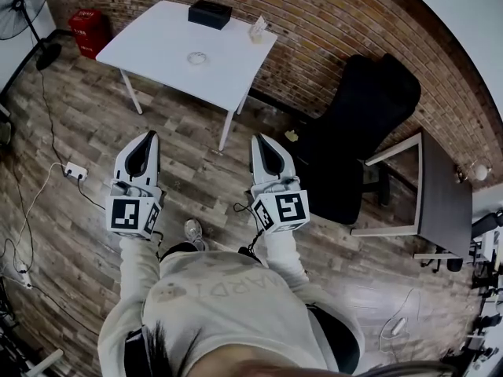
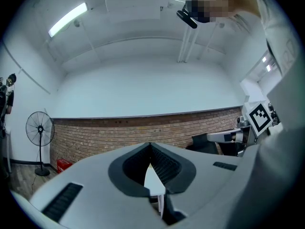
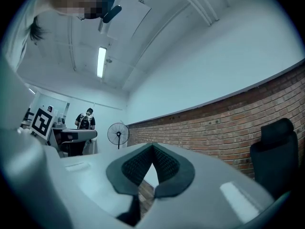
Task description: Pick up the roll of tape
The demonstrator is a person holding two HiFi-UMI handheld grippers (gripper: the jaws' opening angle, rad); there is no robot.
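Observation:
A clear roll of tape [image 1: 196, 57] lies flat near the middle of a white table [image 1: 157, 49], far ahead of me in the head view. My left gripper [image 1: 147, 136] and right gripper [image 1: 259, 140] hang side by side over the wood floor, well short of the table, both pointing toward it. In the left gripper view the left gripper [image 2: 150, 144] has its jaws shut tip to tip, with nothing between them. In the right gripper view the right gripper [image 3: 153, 145] is shut the same way, empty. The tape is hidden in both gripper views.
A black box [image 1: 210, 13] and a small clear item [image 1: 258, 29] sit at the table's far edge by the brick wall [image 1: 330, 22]. A black office chair [image 1: 357, 132] and a dark desk [image 1: 440, 199] stand right. A red box [image 1: 89, 30], fan [image 1: 20, 6] and floor cables [image 1: 47, 187] lie left.

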